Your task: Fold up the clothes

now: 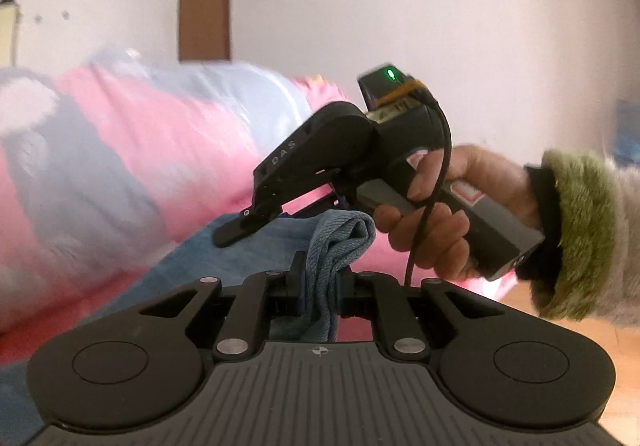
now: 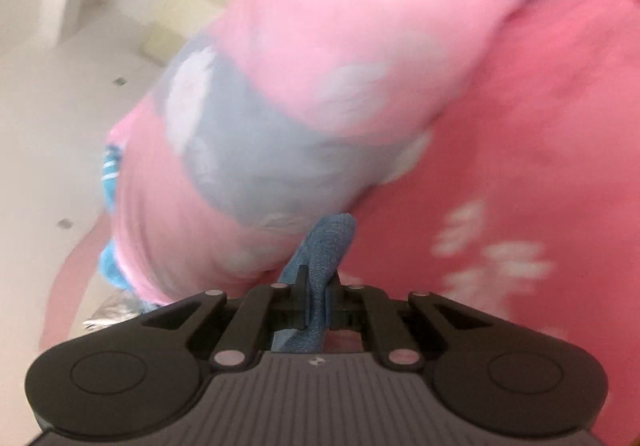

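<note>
A blue denim-like garment (image 1: pixel 256 250) lies over the pink bed. My left gripper (image 1: pixel 320 278) is shut on a bunched fold of this blue garment, held just above the bed. My right gripper (image 2: pixel 318 298) is shut on another edge of the blue garment (image 2: pixel 326 246). In the left wrist view the right gripper's fingers (image 1: pixel 240 226) pinch the cloth just ahead of my left one, with the person's hand (image 1: pixel 432 214) on its handle. Both views are motion-blurred.
A pink bedsheet (image 2: pixel 520 150) with white flowers covers the bed. A rolled pink and grey quilt (image 1: pixel 132 150) lies behind the garment; it fills the right wrist view (image 2: pixel 304 86). A brown door (image 1: pixel 205 6) and white wall stand behind. Wooden floor (image 1: pixel 624 386) shows at right.
</note>
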Tool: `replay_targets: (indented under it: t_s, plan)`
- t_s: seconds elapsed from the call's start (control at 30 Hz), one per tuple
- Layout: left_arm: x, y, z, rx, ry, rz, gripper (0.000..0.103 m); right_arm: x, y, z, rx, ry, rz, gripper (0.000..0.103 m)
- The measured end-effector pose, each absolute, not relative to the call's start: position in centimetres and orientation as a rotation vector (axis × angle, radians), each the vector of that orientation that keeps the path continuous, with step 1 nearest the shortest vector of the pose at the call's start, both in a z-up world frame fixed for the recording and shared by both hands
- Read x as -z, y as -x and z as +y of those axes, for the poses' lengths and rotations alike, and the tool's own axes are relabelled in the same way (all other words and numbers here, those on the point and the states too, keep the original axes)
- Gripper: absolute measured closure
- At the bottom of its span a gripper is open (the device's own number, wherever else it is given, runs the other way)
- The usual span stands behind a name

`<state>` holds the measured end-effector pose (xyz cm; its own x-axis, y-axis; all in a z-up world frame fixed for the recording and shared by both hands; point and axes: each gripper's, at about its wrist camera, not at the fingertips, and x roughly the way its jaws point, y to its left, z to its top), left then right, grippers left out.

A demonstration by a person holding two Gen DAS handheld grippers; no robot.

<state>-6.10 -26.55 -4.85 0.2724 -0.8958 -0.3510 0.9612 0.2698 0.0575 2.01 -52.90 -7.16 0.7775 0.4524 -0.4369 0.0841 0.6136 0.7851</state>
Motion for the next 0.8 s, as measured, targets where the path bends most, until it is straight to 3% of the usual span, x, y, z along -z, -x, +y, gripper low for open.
replay_targets:
  t_s: [0.07, 0.1, 0.17, 0.23, 0.3, 0.33, 0.6, 0.8]
  plan:
    - [6.0, 6.2, -26.9, 1.261, -0.316, 0.330, 0.087, 8.9, -1.9, -52.8, -0.175, -0.844, 0.736, 0.092]
    - [6.1, 5.9, -26.5, 1.268, -0.319, 0.358, 0.083, 9.9, -1.9, -53.1, -0.134, -0.835, 0.783, 0.085]
    - [5.8, 5.7, -24.8, 1.272, -0.294, 0.374, 0.069, 11.2, -1.4, -54.0, -0.105, -0.886, 0.786, 0.085]
    - [5.2, 5.5, -22.5, 1.249, -0.262, 0.349, 0.045, 11.2, -0.4, -54.8, -0.074, -0.926, 0.753, 0.081]
    - [4.5, 5.2, -20.0, 1.217, -0.231, 0.320, 0.033, 10.2, 0.9, -55.0, -0.001, -0.910, 0.719, 0.071]
    - [4.1, 4.8, -18.7, 1.199, -0.209, 0.318, 0.033, 9.7, 1.9, -54.9, 0.040, -0.894, 0.702, 0.068]
    - [1.1, 1.1, -7.8, 0.953, -0.042, 0.349, 0.033, 2.8, 8.8, -49.0, 0.103, -0.711, 0.551, 0.068]
    - [3.3, -3.0, -2.9, 0.761, -0.024, 0.439, 0.034, 0.6, 10.5, -41.0, 0.085, -0.496, 0.508, 0.068]
